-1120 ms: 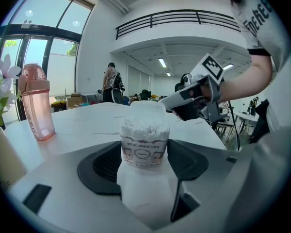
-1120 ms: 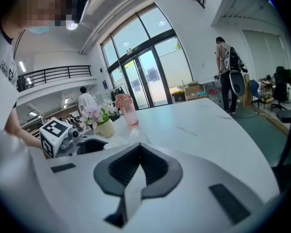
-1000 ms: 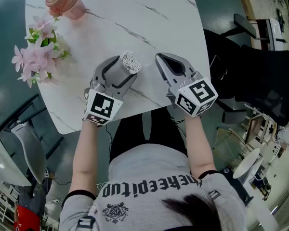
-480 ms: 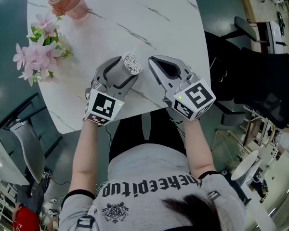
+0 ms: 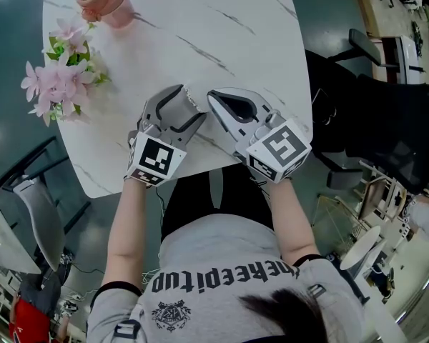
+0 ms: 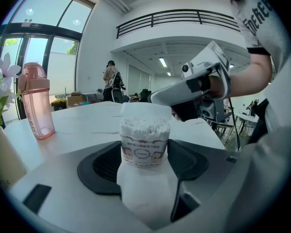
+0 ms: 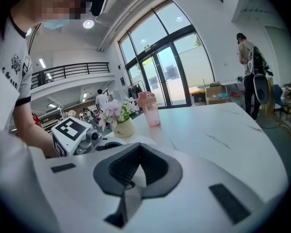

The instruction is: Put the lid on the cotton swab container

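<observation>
**Lid held at the mouth of the cotton swab container**

The left gripper (image 5: 180, 106) has its jaws clamped on the lower body of the cotton swab container (image 6: 144, 142). The container stands upright between the dark pads at the near edge of the white marble table (image 5: 222, 20), with its swab heads exposed. The right gripper (image 5: 216, 98) comes in from the right, with its tip directly over the container. Its jaws are nearly together on a thin translucent piece, consistent with the lid (image 6: 145, 109). In the left gripper view the lid sits level at the swab heads. Whether it is seated on the rim cannot be told. Further back on the table, to the left, stand pink flowers (image 5: 57, 84). A pink bottle (image 5: 106, 1) stands at the far corner.
</observation>
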### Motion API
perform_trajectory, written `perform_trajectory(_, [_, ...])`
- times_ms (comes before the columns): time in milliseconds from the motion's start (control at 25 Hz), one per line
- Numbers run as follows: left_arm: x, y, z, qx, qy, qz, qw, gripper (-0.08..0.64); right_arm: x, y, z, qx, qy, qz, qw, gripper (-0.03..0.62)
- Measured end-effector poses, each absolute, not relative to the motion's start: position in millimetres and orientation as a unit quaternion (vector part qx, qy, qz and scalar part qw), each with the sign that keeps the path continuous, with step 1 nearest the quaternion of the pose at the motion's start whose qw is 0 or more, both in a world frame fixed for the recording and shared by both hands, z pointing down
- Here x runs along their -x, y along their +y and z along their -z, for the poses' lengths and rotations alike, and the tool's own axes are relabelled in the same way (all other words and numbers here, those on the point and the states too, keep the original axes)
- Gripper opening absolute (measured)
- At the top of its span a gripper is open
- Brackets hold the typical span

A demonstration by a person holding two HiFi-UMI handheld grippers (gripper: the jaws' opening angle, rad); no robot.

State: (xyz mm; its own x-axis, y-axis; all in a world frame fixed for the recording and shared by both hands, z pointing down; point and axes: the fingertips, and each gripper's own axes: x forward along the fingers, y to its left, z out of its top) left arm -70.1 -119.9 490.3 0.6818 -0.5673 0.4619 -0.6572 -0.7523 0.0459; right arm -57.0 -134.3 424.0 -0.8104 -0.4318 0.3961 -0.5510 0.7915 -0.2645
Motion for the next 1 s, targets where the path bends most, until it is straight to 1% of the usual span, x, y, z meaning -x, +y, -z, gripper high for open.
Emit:
perform_trajectory(280, [69.8,-120.0,-489.7,-0.911,-0.337,-0.214,0.106,0.307,68.5,-128.6,-429.4,-0.244,-0.935,-0.162,0.202,0.011])
perform_trajectory(560, [69.8,-120.5,-489.8,-0.911,-0.337,-0.214,0.107,0.307,70.0,-129.8,-432.4,-0.239,-0.926,-0.185,0.225,0.011])
perform_trajectory(1000, [70.6,-121.5,-489.8,-0.910,-0.340,-0.212,0.109,0.307,74.2,-131.0,-435.8,-0.234,-0.908,-0.183,0.295,0.011])
